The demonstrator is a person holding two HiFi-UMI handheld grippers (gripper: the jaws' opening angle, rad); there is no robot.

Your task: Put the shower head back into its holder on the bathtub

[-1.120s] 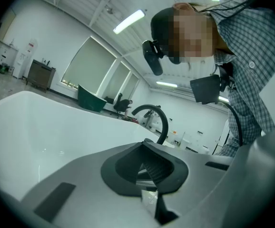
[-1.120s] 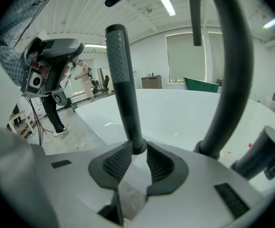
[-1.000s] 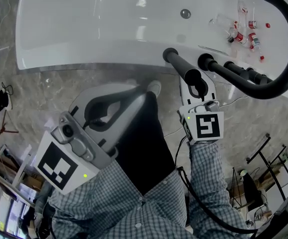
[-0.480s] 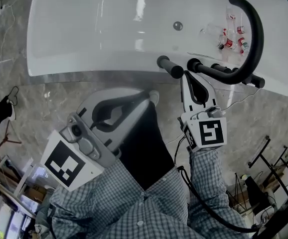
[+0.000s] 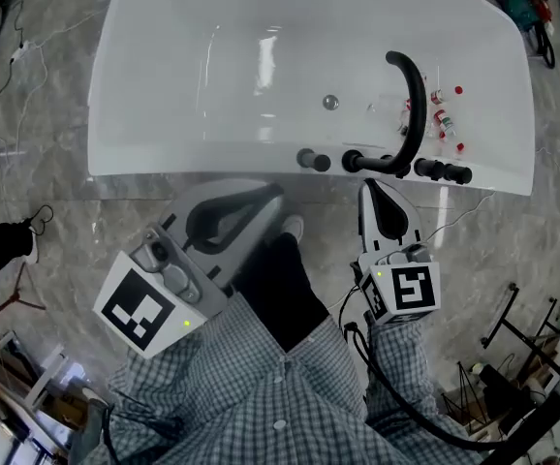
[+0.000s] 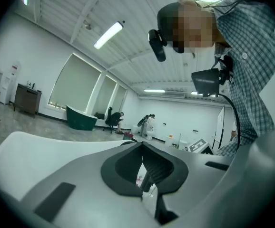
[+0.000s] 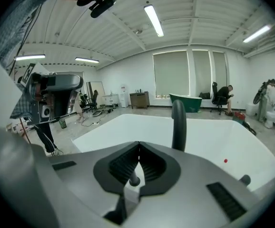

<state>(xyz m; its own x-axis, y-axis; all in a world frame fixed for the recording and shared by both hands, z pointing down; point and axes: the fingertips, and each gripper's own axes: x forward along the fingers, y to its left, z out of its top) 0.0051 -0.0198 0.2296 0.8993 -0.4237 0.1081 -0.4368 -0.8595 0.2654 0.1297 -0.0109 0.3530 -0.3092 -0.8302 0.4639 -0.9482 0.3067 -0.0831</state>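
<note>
Right gripper [image 7: 138,151] is seen closed now, pads pressed flat together with nothing between them. A second ago those jaws were spread around the black shower head [image 5: 309,160], so it has been let go. Both grippers have been drawn back and lifted well clear, and the bathtub [image 5: 144,158] is taken in from higher up. Left gripper [image 6: 142,148] is likewise closed on nothing, held off to the side above the floor [image 5: 57,192].

The shower head is left standing on the near rim of the tub, just beside the base of the curved black faucet [image 5: 411,105]. It is judged to be seated, and the task looks as good as done. That cannot be fully confirmed. The holder itself is covered by the shower head, so how deep it sits cannot be told. Through the slit under the right pads only a dark rounded stub is glimpsed, probably the shower head's end. The red-capped items [image 5: 442,119] lying in the tub are too small to be identified.
</note>
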